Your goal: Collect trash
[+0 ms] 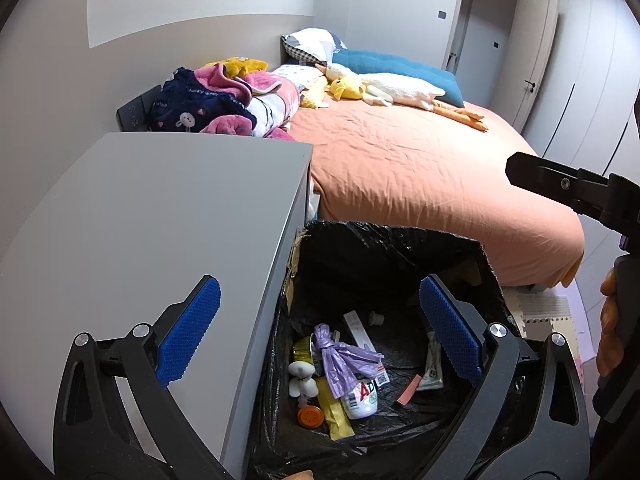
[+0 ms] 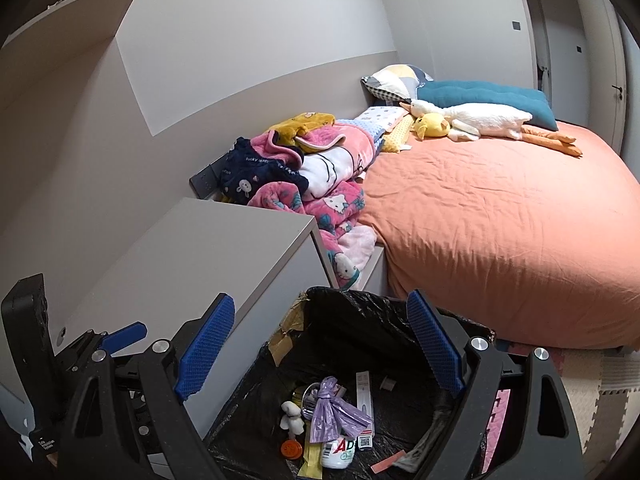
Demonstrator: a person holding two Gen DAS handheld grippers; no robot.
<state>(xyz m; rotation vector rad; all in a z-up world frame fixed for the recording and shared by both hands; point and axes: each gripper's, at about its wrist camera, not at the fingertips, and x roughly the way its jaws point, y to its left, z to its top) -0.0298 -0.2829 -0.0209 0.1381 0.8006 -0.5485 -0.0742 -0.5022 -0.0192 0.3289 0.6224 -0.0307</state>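
A bed [image 1: 420,168] with an orange sheet filled the far half of the room, with plush ducks [image 1: 384,88] and a heap of pink and navy blankets [image 1: 232,104] lying at its head. Nearer stood a grey cabinet [image 1: 160,220], and just beside it a bin lined with a black bag [image 1: 380,248] — its near rim sat below both grippers. In the bottom of the bin lay the trash: a knotted purple bag [image 1: 340,360] resting over a white bottle [image 1: 362,396], a yellow wrapper [image 1: 336,412], a small white plush toy [image 1: 302,380], an orange cap [image 1: 310,416] and a pink strip [image 1: 410,390]. The left gripper [image 1: 320,332] hung over the bin with its jaws spread wide and nothing between them. The right gripper [image 2: 320,348] was likewise spread wide and empty — above the same bin.
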